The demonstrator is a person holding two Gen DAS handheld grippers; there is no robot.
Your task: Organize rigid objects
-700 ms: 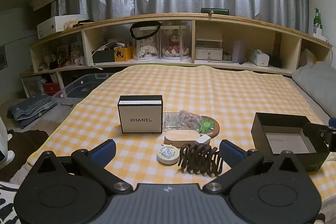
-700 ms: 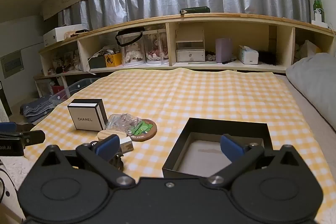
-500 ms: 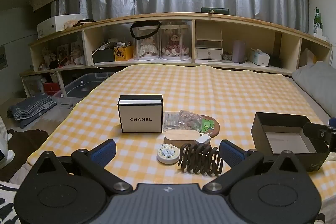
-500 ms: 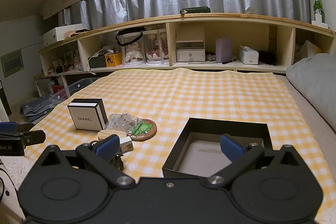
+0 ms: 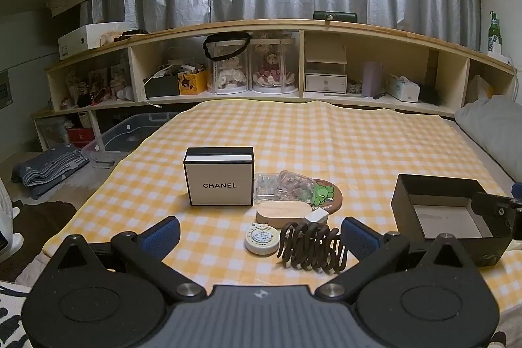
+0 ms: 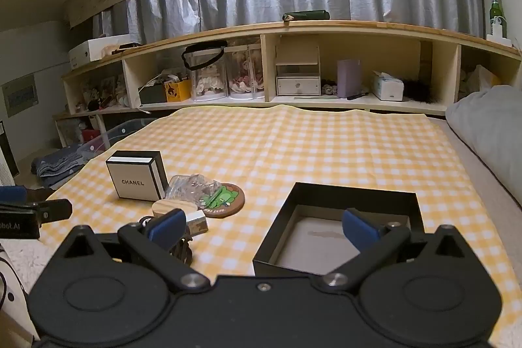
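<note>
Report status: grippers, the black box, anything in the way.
Left gripper and right gripper open, holding nothing. Black box open, nothing inside. Way clear.

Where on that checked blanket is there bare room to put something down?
The widest free patch is the far stretch of the checked blanket, between the Chanel box and the shelf unit. Another bare strip lies between the round coaster and the open black box, whose inside looks empty. It is crowded around the hair claw, tape measure and wooden case.
</note>
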